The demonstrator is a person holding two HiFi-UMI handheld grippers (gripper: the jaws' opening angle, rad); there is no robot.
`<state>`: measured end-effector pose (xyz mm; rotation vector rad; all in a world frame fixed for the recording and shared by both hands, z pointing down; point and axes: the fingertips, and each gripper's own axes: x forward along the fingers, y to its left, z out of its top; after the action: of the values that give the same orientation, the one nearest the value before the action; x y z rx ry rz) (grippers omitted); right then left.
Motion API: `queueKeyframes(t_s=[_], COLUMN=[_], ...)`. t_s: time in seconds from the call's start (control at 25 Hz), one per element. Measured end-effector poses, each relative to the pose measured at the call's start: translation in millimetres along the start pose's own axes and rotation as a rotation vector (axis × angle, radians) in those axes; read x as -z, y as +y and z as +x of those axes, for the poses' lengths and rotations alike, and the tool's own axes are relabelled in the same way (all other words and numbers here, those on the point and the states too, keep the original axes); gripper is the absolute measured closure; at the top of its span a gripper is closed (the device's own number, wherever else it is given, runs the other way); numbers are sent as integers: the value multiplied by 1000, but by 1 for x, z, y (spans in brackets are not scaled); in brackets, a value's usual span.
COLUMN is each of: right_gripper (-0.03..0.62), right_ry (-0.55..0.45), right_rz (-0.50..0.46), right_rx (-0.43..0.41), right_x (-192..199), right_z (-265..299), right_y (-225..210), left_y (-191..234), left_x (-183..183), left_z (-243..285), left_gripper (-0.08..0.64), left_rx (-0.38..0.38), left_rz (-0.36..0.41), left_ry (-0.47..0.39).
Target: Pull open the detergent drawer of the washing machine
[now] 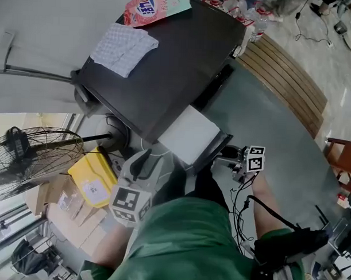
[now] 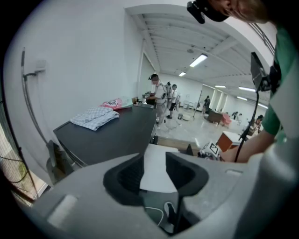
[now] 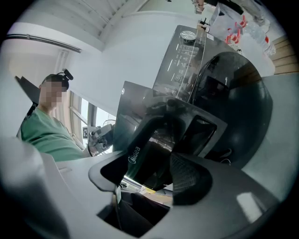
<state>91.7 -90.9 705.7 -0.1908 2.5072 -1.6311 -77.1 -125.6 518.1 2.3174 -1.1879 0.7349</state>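
The washing machine (image 1: 178, 68) fills the upper middle of the head view, its dark top slanting from upper right to lower left. In the right gripper view its round dark door (image 3: 243, 102) takes up the right side. A slatted wooden bench (image 1: 292, 83) runs down the upper right of the head view, and a wire fan (image 1: 31, 160) stands at the left edge. The person's green shirt (image 1: 183, 246) covers the lower middle.

The detergent drawer (image 1: 190, 134) stands well out of the machine's front, showing in the centre of the frame as a pale flat slab with a dark front end. On the machine's top lie a checked cloth (image 1: 124, 47) and, at the top edge, a red and white detergent bag (image 1: 151, 6). A yellow box (image 1: 94, 177) lies on the floor at lower left.

The right gripper (image 1: 231, 160) is at the drawer's outer end, right of centre. Its own view shows the jaws (image 3: 149, 161) closed on the drawer's dark front panel (image 3: 140, 154), which carries a brand name.

The left gripper (image 1: 145, 159) hangs at lower left, beside the drawer and apart from it. Its jaws (image 2: 154, 161) stand wide and hold nothing, with the drawer's pale top (image 2: 156, 175) showing beyond the gap
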Motion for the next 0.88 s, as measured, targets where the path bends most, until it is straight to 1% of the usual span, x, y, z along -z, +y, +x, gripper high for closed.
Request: queueKeyframes(t_s=[0.16,0.36,0.48,0.56,0.64,0.8,0.88], right_gripper=[331,333,333,336,370,429,467], right_ry=[2,37,-7,-53,-94,-172,-190], right_rz=[13,-17,-25,-42,-91,-219,-304], right_rx=[60,156,228,315,408,543,659], right_x=[5,21,19,9,-4,-45,-73], right_z=[-3,-5,-14,-25,-38,-54,-62], right_y=[-3,-5,-5,-3,4,40,55], left_y=[-5,-7,-7,-7,-5,3,8], left_x=[-2,-8,-13,-17,-21,-28,-36], left_z=[2,4,4,3,2,-2,-1], left_gripper=[419,419,419,419,419,419,419], left_rx=[11,24,31,34,35,27,23], left_rz=[10,20,27,32,35,33,30], left_ry=[-7,-18,-28,-36,-46,-64,-82])
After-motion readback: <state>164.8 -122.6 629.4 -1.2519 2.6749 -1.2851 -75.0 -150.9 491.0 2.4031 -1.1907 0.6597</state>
